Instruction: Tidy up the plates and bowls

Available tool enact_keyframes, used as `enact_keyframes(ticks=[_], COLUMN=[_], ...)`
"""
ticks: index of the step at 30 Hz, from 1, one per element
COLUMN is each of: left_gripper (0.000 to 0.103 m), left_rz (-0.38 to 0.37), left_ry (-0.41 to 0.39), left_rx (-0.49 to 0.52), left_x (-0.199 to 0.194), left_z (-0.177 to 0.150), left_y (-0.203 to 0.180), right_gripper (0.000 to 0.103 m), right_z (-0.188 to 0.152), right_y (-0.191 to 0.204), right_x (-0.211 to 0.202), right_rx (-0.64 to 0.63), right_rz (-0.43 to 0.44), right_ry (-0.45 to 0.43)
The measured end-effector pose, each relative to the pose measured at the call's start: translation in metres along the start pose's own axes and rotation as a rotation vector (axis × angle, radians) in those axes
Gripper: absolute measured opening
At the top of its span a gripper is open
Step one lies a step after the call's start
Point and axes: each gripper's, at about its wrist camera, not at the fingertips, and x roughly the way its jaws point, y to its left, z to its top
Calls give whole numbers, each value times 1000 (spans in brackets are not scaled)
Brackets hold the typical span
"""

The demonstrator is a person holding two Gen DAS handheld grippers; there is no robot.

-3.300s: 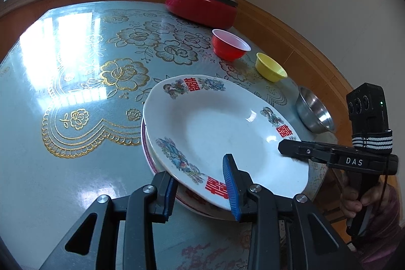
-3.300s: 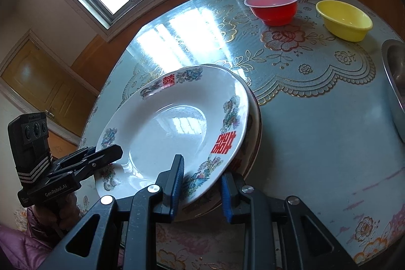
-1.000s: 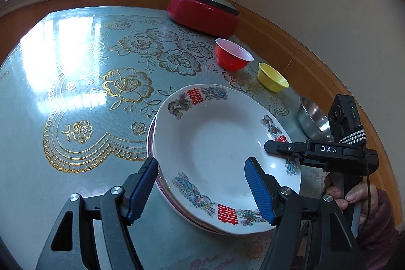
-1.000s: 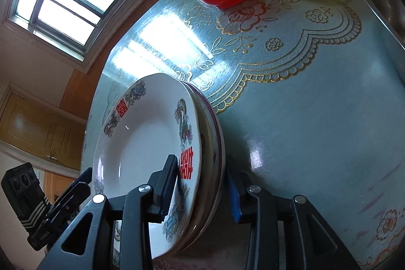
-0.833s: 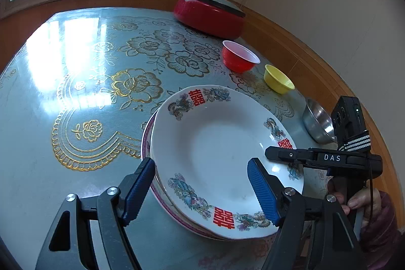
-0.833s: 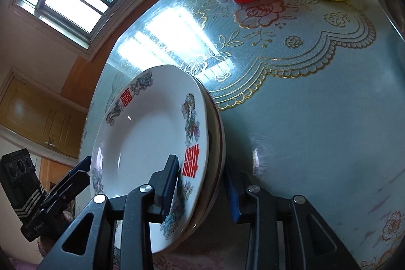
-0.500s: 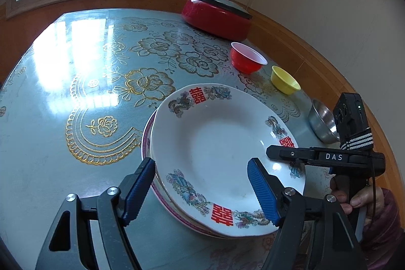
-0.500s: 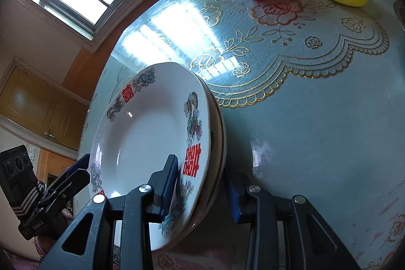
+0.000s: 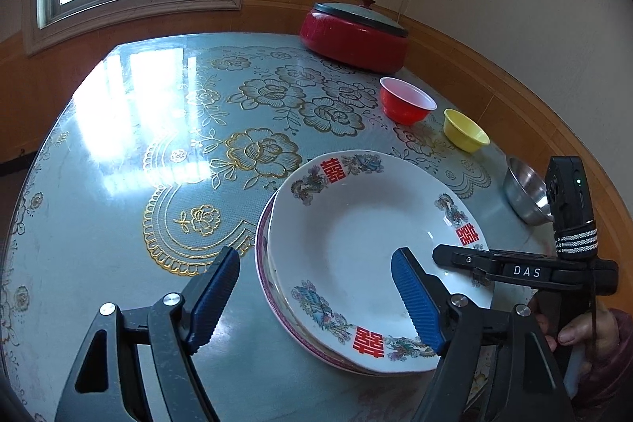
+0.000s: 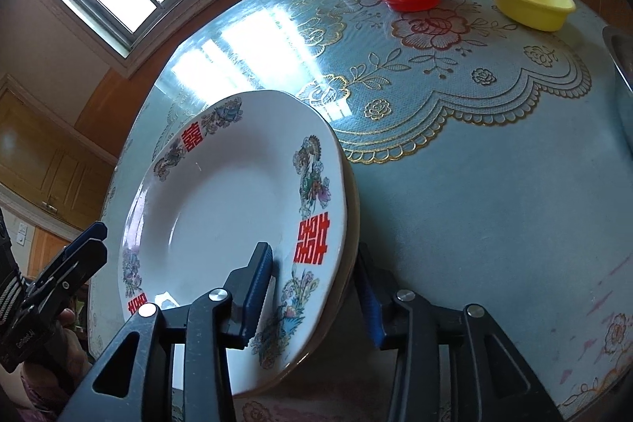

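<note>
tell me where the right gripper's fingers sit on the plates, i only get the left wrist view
Observer: The right gripper straddles the rim of the plate stack, with one finger over the top plate and the other outside the edge.
Operator: is it clamped
Observer: Cannot tell. The upper pad lies beside the red character, and the outer finger is partly hidden.
Operator: and my left gripper from there
Observer: The left gripper shows beyond the stack's far edge, apparently touching no plate.
</note>
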Motion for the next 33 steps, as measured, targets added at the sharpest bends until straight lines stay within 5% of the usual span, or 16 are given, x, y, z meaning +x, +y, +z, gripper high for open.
enact_keyframes(ticks=[16,25,33], left_gripper=[96,96,95], left_rz=[-167,-252,-266], left_ry=[-29,9,-1], left_rx=[106,110,123], left_x=[-9,8,38], left_z=[18,30,54], left_y=[-14,-55,-142], right_gripper=[54,54,54], right_z=[-20,-10,25], right_y=[-15,-78,-163], right_x=[-52,-103,-171], right_rx=[137,263,278], right_rz=[-133,-169,-186], right_ry=[-134,-252,-386])
